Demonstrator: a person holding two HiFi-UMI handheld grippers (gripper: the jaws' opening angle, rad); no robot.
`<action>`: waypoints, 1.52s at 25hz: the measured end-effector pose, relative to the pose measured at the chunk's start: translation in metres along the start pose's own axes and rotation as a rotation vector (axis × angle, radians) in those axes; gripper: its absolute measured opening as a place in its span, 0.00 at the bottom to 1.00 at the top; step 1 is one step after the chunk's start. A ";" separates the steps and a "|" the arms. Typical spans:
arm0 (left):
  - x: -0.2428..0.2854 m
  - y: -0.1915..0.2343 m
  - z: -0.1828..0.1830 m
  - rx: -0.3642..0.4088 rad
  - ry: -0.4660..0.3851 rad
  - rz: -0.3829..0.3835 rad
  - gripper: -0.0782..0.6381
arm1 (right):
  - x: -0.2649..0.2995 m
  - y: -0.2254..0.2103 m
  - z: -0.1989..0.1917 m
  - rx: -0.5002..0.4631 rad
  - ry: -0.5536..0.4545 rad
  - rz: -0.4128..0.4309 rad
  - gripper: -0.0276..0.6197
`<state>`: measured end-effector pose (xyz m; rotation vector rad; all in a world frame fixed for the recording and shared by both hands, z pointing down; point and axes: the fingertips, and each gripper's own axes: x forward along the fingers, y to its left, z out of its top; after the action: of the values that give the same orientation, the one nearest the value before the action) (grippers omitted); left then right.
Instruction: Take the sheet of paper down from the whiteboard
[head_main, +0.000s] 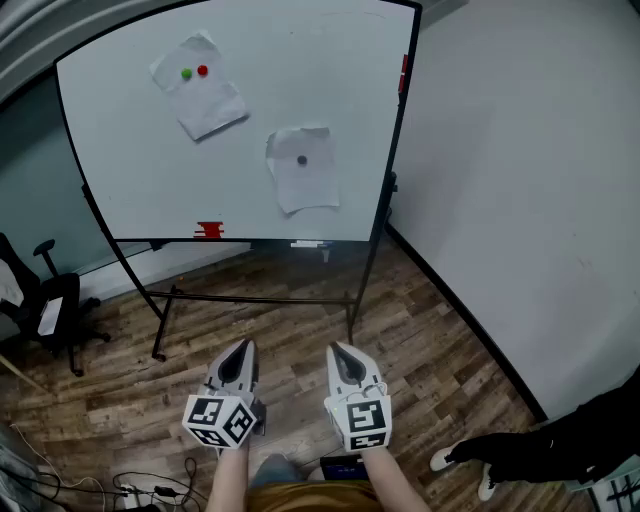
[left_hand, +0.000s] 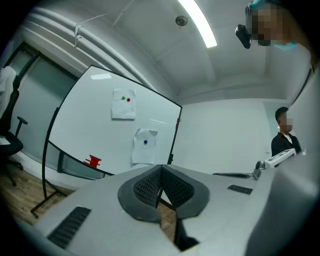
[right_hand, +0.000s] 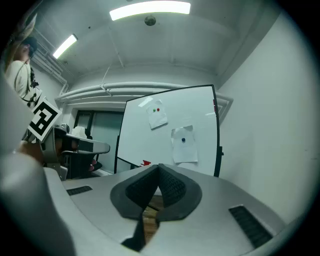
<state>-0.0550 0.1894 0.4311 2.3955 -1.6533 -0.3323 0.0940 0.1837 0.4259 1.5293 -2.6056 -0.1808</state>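
Observation:
A whiteboard (head_main: 140, 150) on a wheeled stand faces me, with two crumpled sheets of paper on it. The upper left sheet (head_main: 198, 86) is pinned by a green magnet (head_main: 186, 73) and a red magnet (head_main: 203, 70). The lower right sheet (head_main: 304, 168) is pinned by one dark magnet (head_main: 302, 160). Both sheets also show in the left gripper view, upper (left_hand: 123, 104) and lower (left_hand: 144, 145), and in the right gripper view, upper (right_hand: 158, 114) and lower (right_hand: 184, 144). My left gripper (head_main: 238, 362) and right gripper (head_main: 344, 361) hover side by side well short of the board, both shut and empty.
A red eraser (head_main: 209, 231) rests on the board's tray. The stand's legs (head_main: 160, 320) spread over the wooden floor. A black office chair (head_main: 45, 310) stands at the left, cables (head_main: 130, 485) lie lower left. A white wall (head_main: 520, 180) runs along the right, where a person's leg and shoes (head_main: 470, 460) show.

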 end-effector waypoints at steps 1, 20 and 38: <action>-0.004 0.000 -0.001 -0.006 -0.001 0.002 0.14 | -0.003 0.002 0.000 -0.005 0.000 -0.001 0.06; -0.012 -0.033 0.004 -0.007 -0.015 -0.048 0.15 | -0.028 0.004 0.011 0.008 -0.070 0.013 0.10; 0.109 0.023 -0.018 -0.038 0.033 -0.019 0.29 | 0.089 -0.049 -0.010 -0.001 -0.042 0.057 0.25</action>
<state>-0.0318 0.0799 0.4478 2.3780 -1.5963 -0.3219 0.0944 0.0818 0.4318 1.4648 -2.6771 -0.2109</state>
